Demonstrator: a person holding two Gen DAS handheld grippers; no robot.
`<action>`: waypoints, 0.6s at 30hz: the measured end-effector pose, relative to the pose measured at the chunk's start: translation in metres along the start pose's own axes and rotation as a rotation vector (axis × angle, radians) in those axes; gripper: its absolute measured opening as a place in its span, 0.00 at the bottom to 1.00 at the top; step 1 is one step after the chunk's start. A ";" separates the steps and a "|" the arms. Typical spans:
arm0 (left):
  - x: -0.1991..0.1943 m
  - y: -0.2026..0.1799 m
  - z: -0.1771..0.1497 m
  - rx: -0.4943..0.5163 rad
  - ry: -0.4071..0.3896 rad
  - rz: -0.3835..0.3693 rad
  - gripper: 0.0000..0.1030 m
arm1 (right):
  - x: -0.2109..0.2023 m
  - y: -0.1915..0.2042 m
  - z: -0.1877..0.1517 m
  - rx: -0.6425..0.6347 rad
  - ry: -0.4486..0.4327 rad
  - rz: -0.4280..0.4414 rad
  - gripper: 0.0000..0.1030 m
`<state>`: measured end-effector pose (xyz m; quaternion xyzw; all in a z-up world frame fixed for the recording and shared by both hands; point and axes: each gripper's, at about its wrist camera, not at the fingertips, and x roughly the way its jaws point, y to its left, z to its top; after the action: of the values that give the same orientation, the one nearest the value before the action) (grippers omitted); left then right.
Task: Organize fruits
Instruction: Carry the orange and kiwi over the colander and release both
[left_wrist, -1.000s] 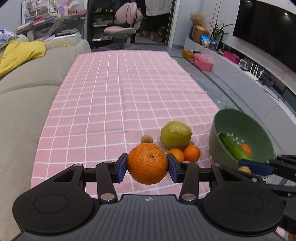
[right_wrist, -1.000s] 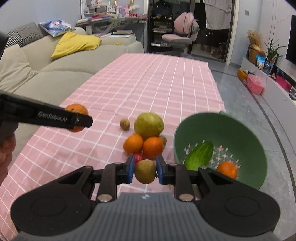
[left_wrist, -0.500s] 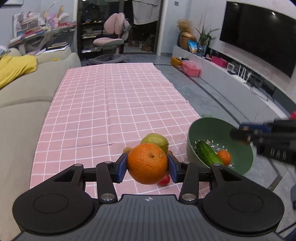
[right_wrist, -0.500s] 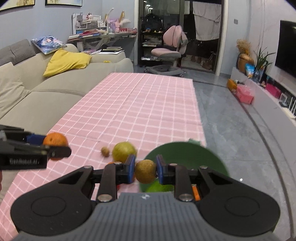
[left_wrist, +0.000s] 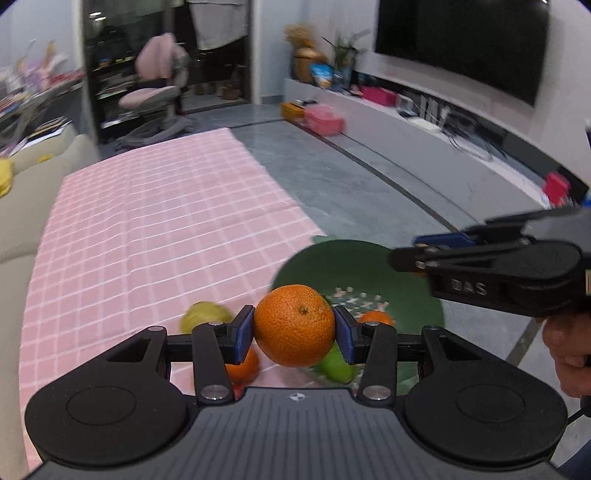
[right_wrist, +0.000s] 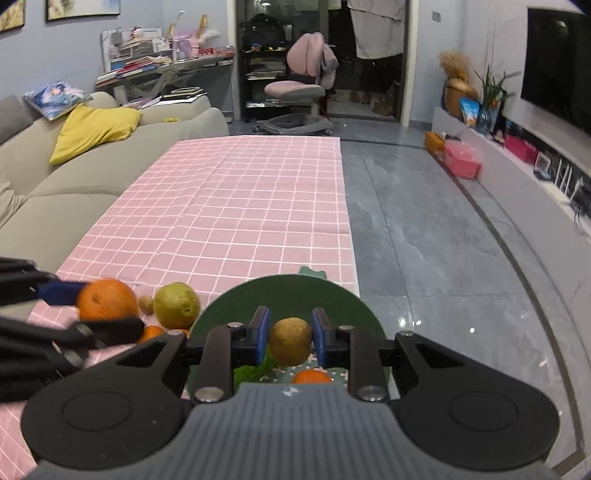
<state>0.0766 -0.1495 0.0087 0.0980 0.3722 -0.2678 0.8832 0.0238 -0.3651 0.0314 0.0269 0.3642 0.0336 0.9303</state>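
Partway: left tool (left_wrist: 294, 334) gripped an orange (left_wrist: 294, 325), right tool (right_wrist: 290, 339) a small brown fruit (right_wrist: 290, 340) over the green bowl (right_wrist: 295, 291) already holding two pieces; several fruits remained on the desk (right_wrist: 236, 206).

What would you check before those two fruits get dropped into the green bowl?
1. Left hand-held gripper clamped on the large orange: ok.
2. Right hand-held gripper clamped on the small brown fruit: ok.
3. Brown fruit above the green bowl: ok.
4. Orange fully over the bowl: cannot tell, it appears near the rim.
5. Room among the cucumber and small orange inside: ok.
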 end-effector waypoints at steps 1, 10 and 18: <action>0.006 -0.005 0.001 0.010 0.009 -0.007 0.50 | 0.003 -0.003 0.001 0.010 0.005 0.002 0.20; 0.054 -0.046 -0.006 0.073 0.084 -0.052 0.50 | 0.033 -0.031 0.000 0.062 0.083 0.011 0.20; 0.080 -0.069 -0.018 0.143 0.153 -0.065 0.50 | 0.050 -0.039 -0.001 0.050 0.125 0.044 0.20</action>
<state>0.0741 -0.2326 -0.0589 0.1686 0.4213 -0.3142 0.8339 0.0613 -0.3995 -0.0064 0.0557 0.4216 0.0466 0.9039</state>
